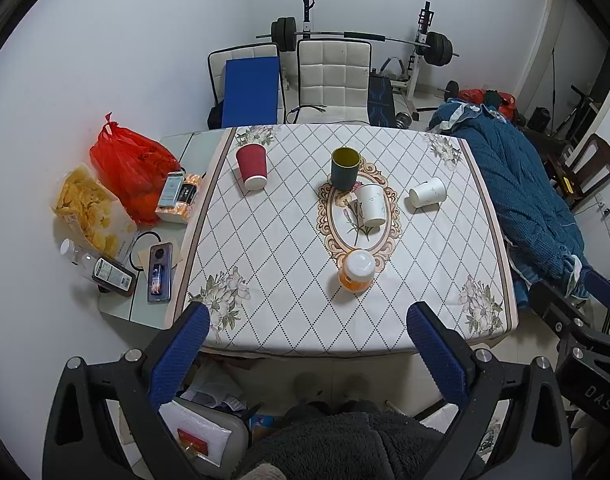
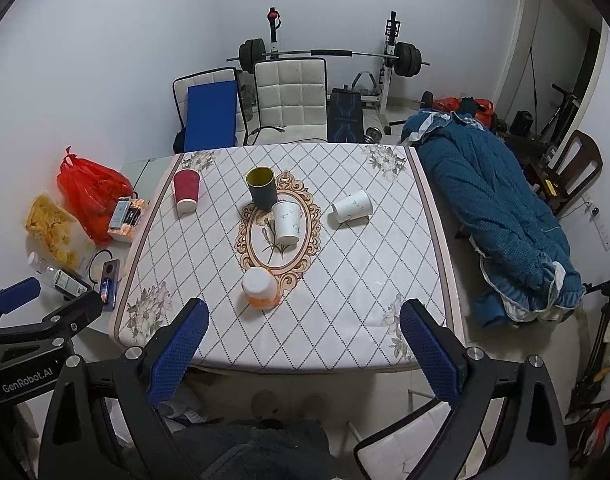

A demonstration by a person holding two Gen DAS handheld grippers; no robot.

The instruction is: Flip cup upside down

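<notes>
Cups crowd the patterned counter (image 1: 289, 240) ahead of me as I hold both grippers back at its near edge — the left gripper (image 1: 309, 332) and the right gripper (image 2: 303, 330) each with jaws spread wide and nothing between them.

Straight beyond the left jaws, past an orange jar (image 1: 356, 271) with a white lid, stands the dark cup (image 1: 345, 168) with its yellow inside showing, mouth up — upright and not yet turned over. Just in front of it and nearly touching, a white paper cup (image 1: 372, 205) stands upside down on the oval motif of the cloth. Farther off, toward the right finger's side, a second white cup (image 1: 427, 193) lies tipped on its side with its mouth facing left. Well apart, beyond the left finger, a red ribbed cup (image 1: 252, 167) stands inverted near the far corner.

From the right wrist view I see the same spread: the dark cup (image 2: 262, 186) lies ahead and slightly toward the left finger, the upside-down white cup (image 2: 287, 222) touching or nearly touching it, the tipped cup (image 2: 352, 206) ahead toward the right finger, the red cup (image 2: 186, 190) far off to the left, the jar (image 2: 260, 288) nearest the jaws.

Beside the counter, outside the left finger, a red plastic bag (image 1: 131, 168) and a bag of chips (image 1: 91, 210) sit on a side surface.
</notes>
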